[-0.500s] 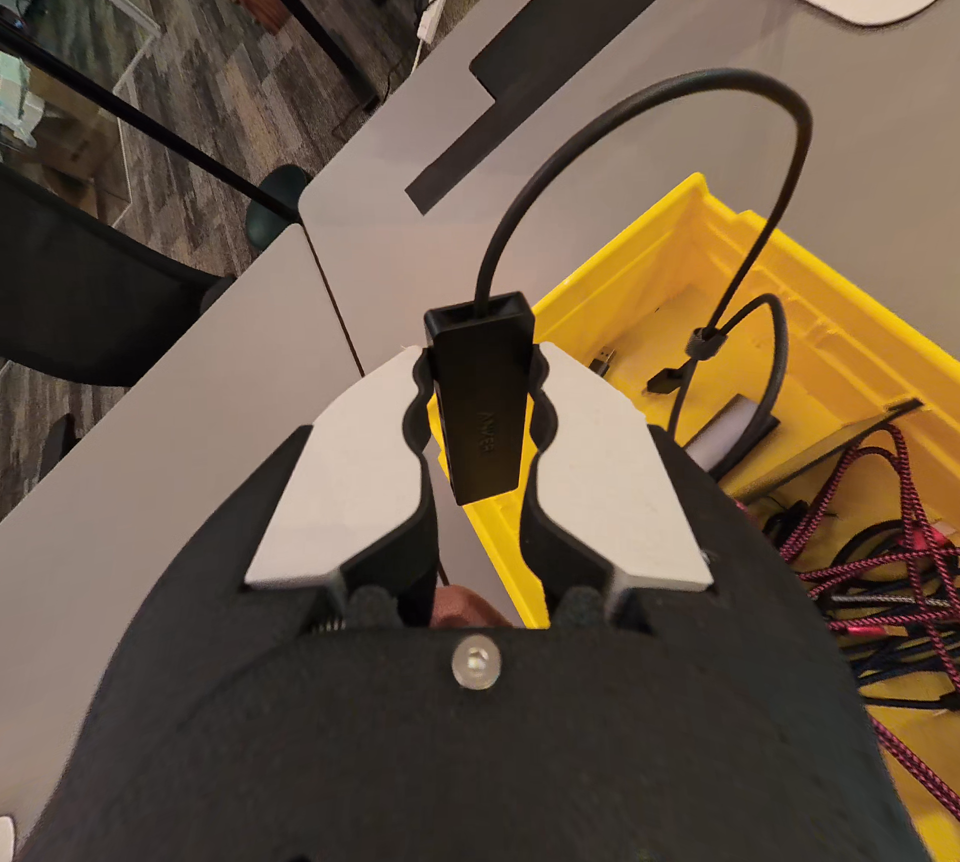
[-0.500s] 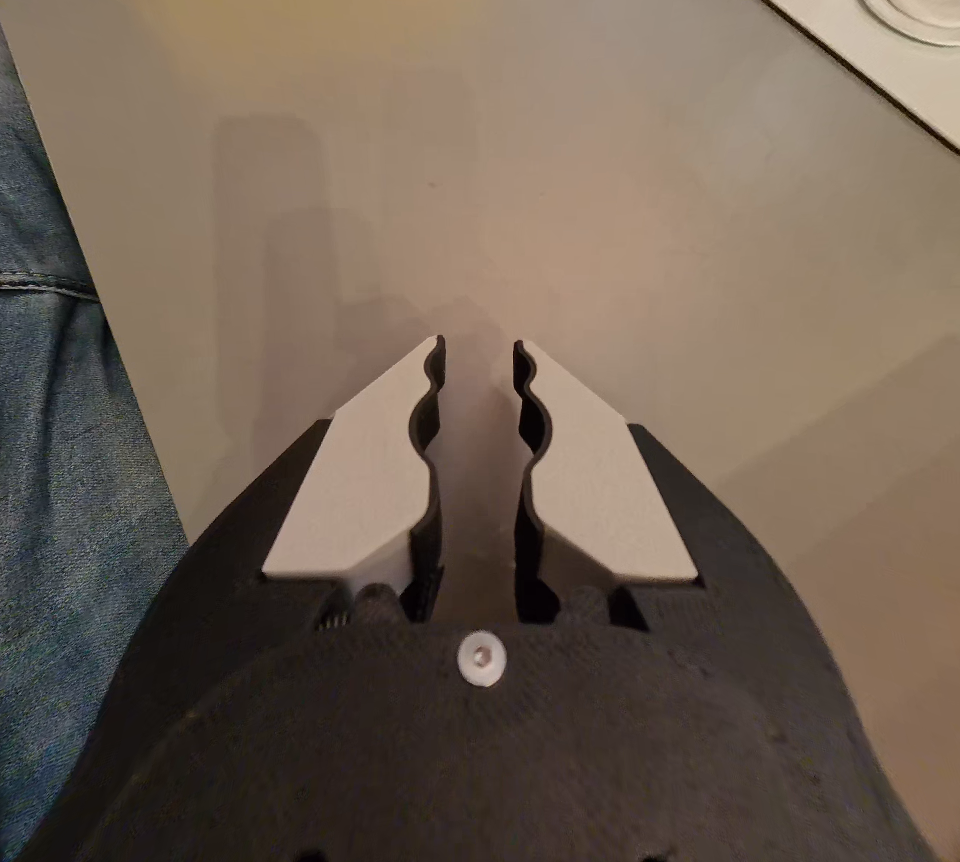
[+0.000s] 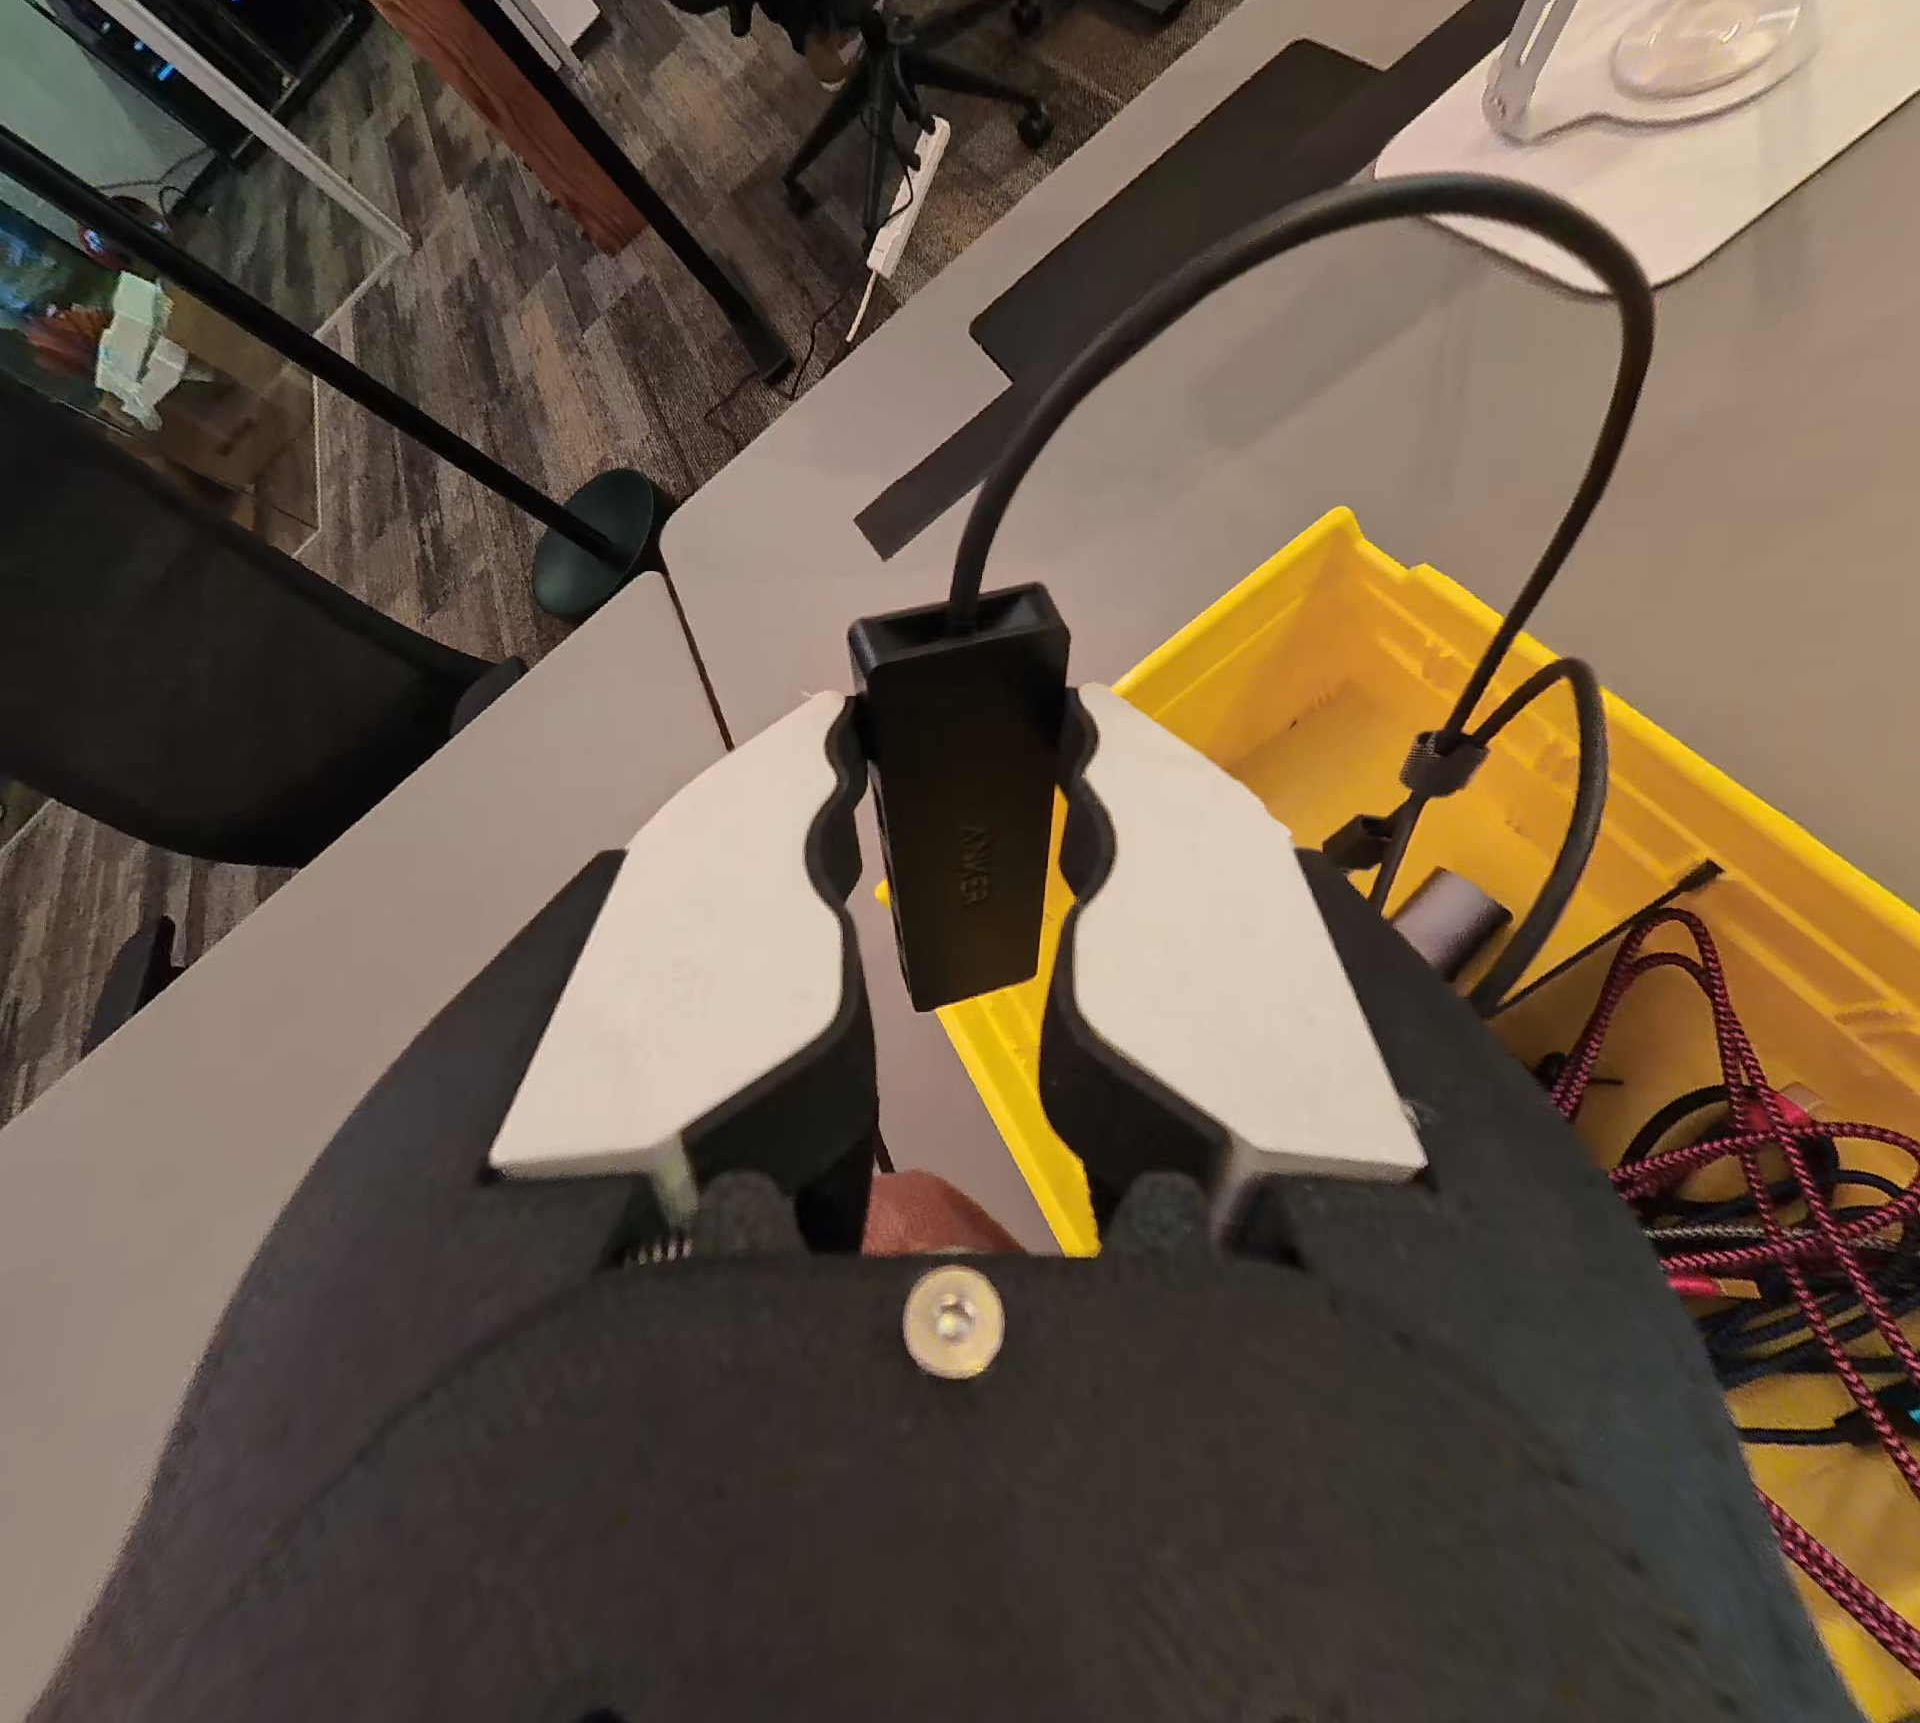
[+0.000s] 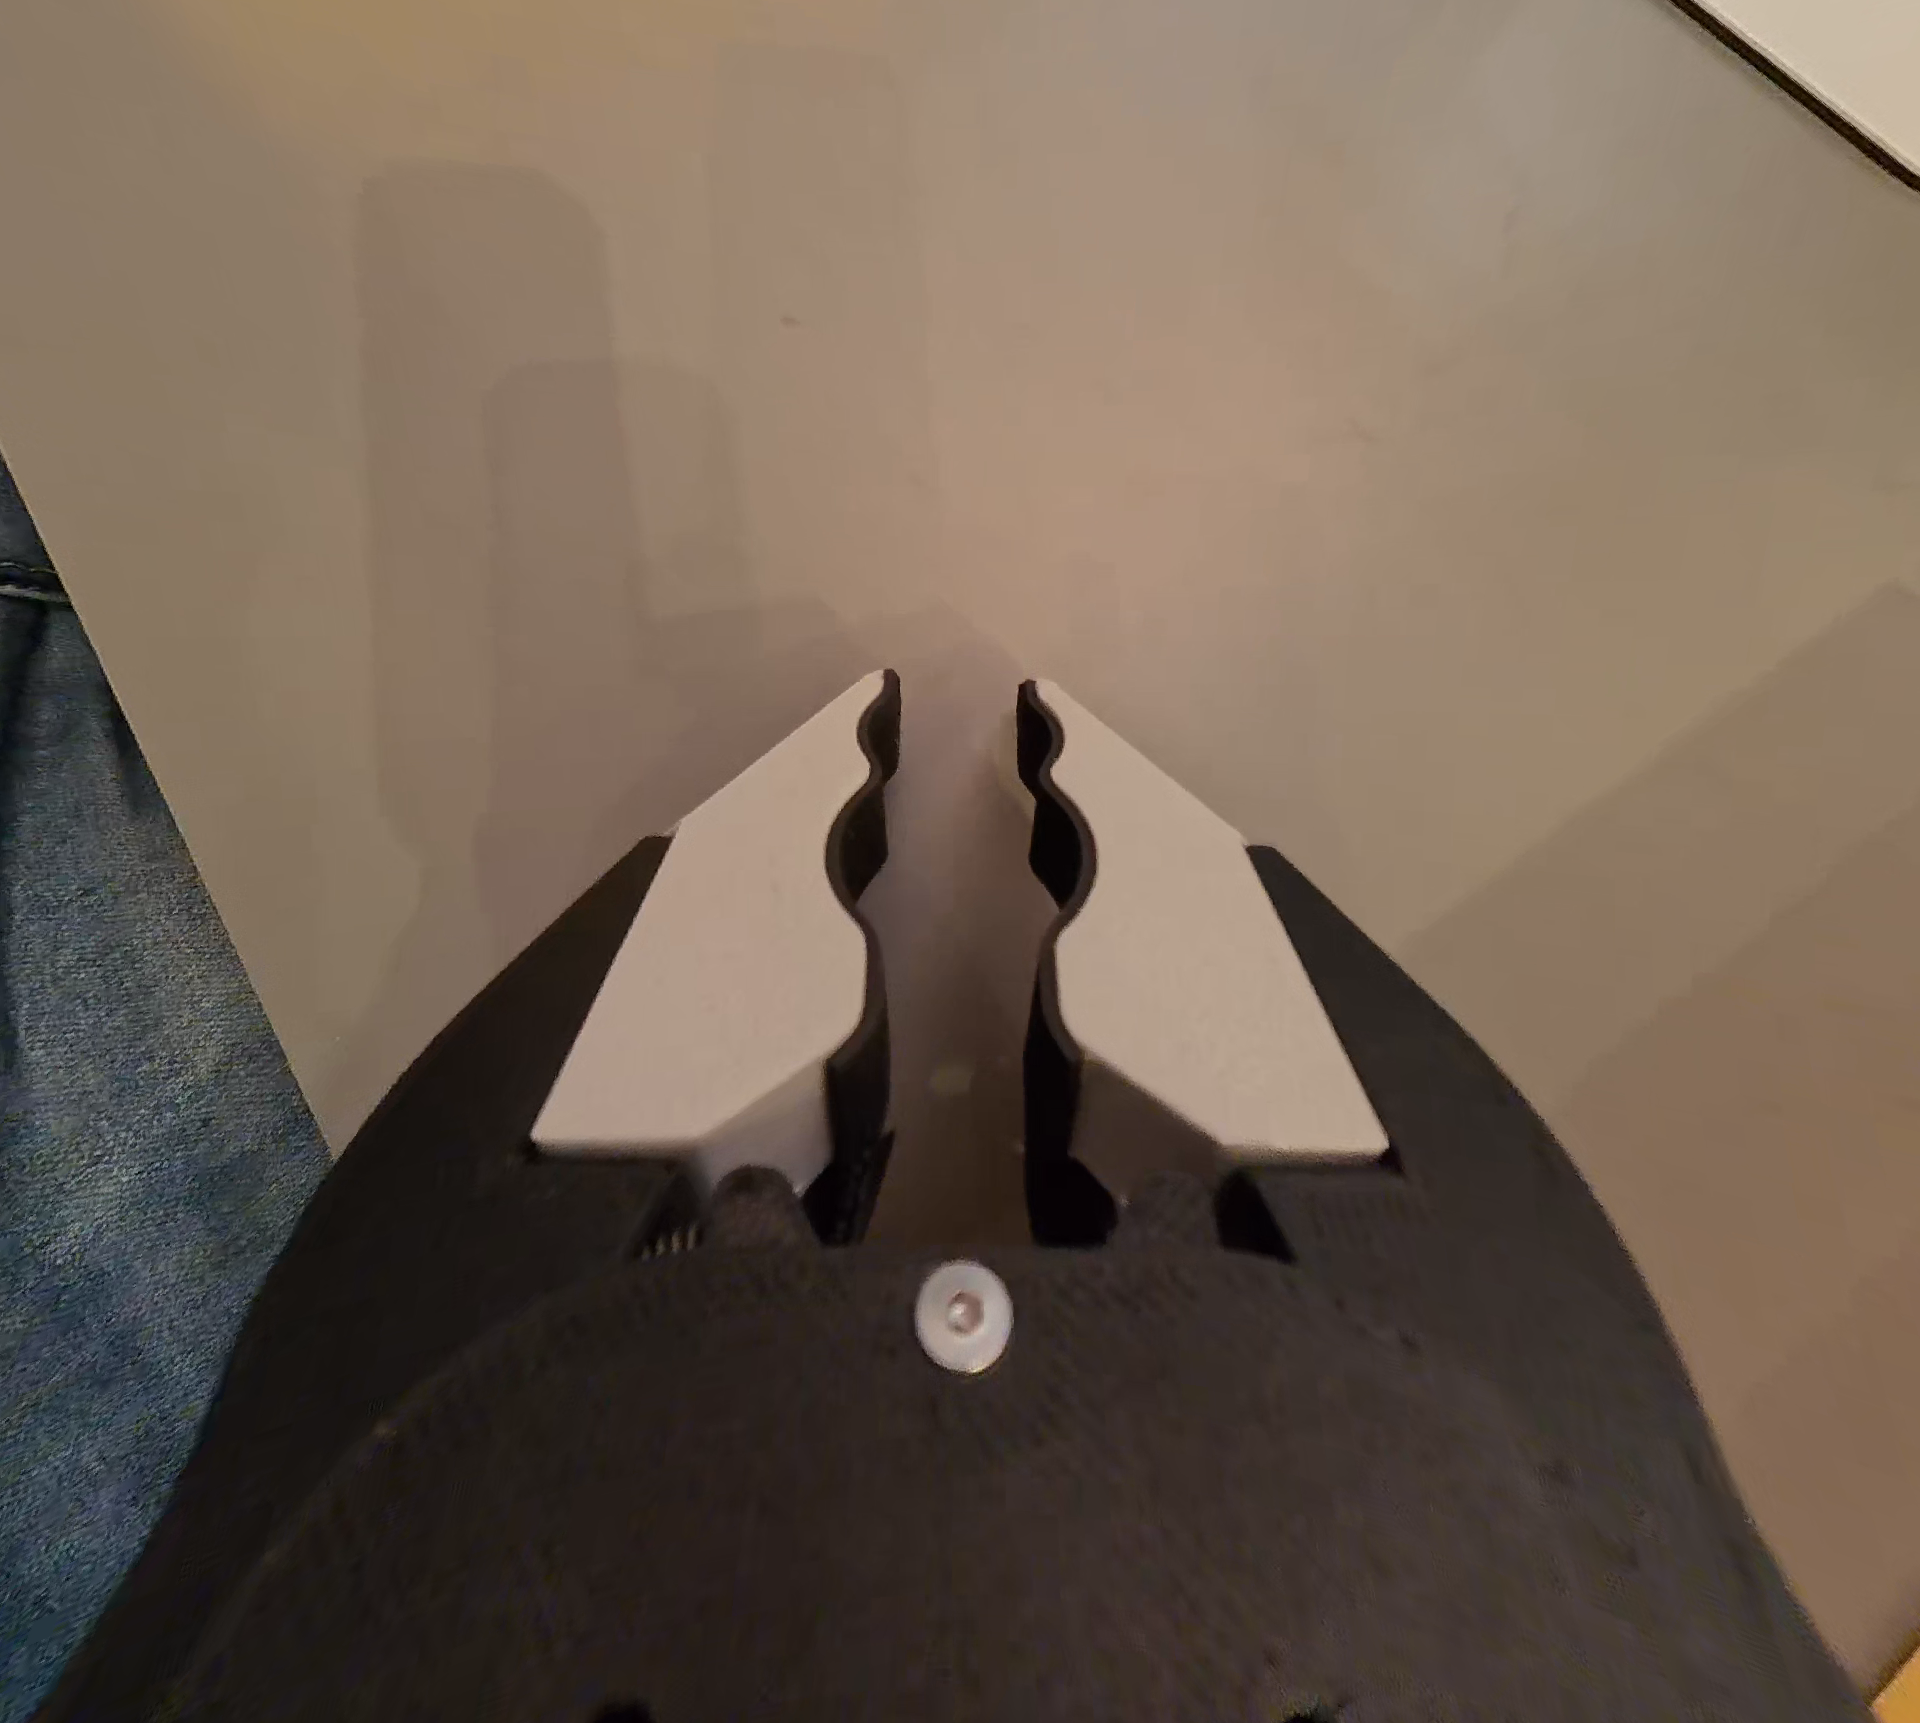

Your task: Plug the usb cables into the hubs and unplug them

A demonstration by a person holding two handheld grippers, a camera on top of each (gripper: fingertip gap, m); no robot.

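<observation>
Left gripper [image 3: 961,717] clamped on a black USB hub [image 3: 956,800], held above the grey desk [image 3: 312,998]. Hub's black cable [image 3: 1455,239] arcs toward 2 o'clock into the yellow bin [image 3: 1351,593], which holds red braided cables [image 3: 1714,1154]. Right gripper [image 4: 958,697]: fingers apart, empty, over bare desk.

So the black USB hub [image 3: 961,800] is a slim stick held up off the desk, its own black cable [image 3: 1351,219] arching up and right, down into the yellow bin [image 3: 1340,603]. Red braided USB cables [image 3: 1766,1143] sit tangled in the bin's near right part.
</observation>
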